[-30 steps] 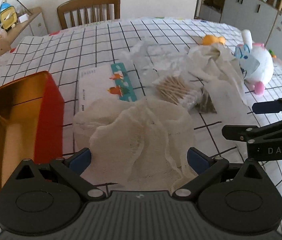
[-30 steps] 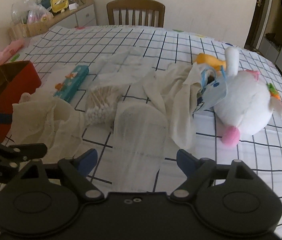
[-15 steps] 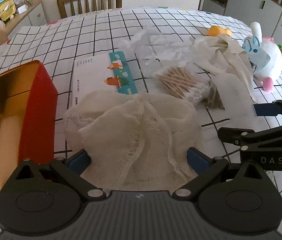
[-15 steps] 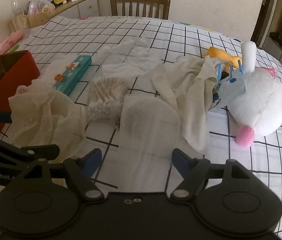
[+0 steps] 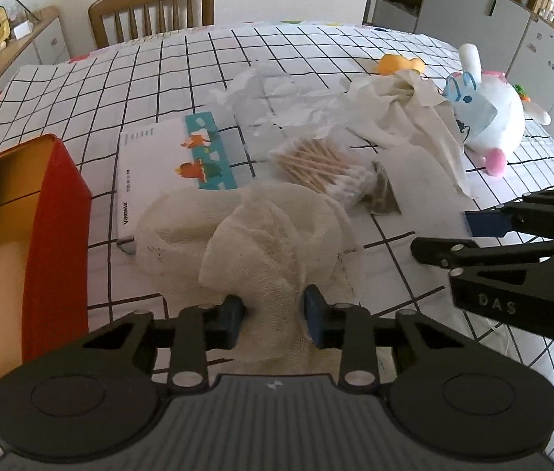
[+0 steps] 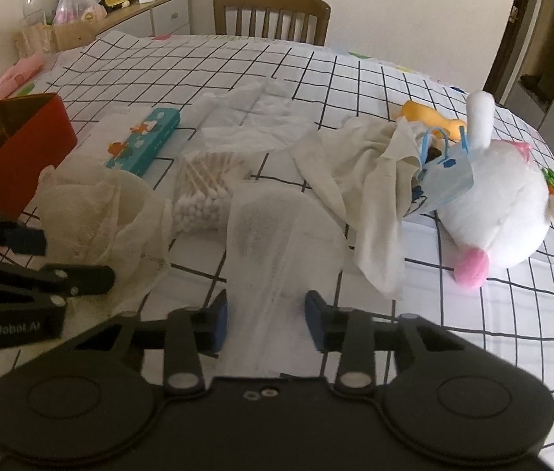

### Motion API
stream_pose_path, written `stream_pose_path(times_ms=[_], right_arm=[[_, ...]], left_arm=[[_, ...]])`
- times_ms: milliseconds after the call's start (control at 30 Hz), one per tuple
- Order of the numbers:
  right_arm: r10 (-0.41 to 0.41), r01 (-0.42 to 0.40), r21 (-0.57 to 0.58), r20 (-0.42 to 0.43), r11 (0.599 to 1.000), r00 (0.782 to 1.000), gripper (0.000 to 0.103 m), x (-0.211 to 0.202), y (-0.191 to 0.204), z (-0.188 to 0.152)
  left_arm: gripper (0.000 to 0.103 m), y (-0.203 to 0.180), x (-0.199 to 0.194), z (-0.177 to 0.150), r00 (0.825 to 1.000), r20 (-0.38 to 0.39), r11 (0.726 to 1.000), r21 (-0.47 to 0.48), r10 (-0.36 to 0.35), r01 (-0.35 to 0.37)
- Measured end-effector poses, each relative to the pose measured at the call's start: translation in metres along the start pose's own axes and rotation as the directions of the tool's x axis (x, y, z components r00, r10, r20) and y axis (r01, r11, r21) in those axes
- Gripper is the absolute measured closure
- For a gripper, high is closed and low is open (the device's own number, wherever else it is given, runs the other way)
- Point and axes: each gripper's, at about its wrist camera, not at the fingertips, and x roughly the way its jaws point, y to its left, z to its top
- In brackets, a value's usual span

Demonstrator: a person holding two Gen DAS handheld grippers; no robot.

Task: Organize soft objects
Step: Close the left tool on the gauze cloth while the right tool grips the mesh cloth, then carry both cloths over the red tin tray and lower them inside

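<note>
— While the left tongs (image 5: 273, 312) are pinching the gauze cloth (image 5: 253, 231) on the table (image 5: 151, 66), is the red box (image 5: 22, 212) beside it catching it?
— Possibly. Right tongs (image 6: 265, 316) are straddling the white wipe (image 6: 281, 231), half-open, not clamping; it's probably slipping out.

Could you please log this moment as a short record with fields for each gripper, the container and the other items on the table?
left gripper: closing on cream gauze cloth, fabric bunched between fingers
right gripper: fingers either side of white sheer cloth, gap remains
container: red tin, open, left of the gauze
other items: cotton swabs, white plush toy, tissue pack
</note>
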Motion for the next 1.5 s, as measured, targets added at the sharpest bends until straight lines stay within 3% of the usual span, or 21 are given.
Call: stream_pose_path(times_ms=[200,400,1200,1500], right_arm=[[-0.009,0.008,0.013,0.023,1.0,1.0,0.086,-0.009,-0.001,-0.004],[0.026,-0.027,0.014,0.068,1.0,0.997,0.092,-0.033,0.002,-0.003],[0.231,-0.221,-0.08,0.155,0.972,0.961,0.093,-0.122,0.049,0.043],[0.321,-0.297,-0.151,0.172,0.943,0.931,0.093,-0.137,0.088,0.083]], left_arm=[[0.088,0.005,-0.005,-0.003,1.0,0.016,1.0,-0.005,-0.007,0.007],[0.089,0.01,-0.024,-0.002,0.998,0.063,1.0,-0.02,-0.006,0.007],[0.089,0.056,-0.132,0.01,0.979,0.193,0.992,-0.116,0.063,-0.041],[0.089,0.09,-0.176,0.025,0.949,0.287,0.985,-0.148,0.133,-0.094]])
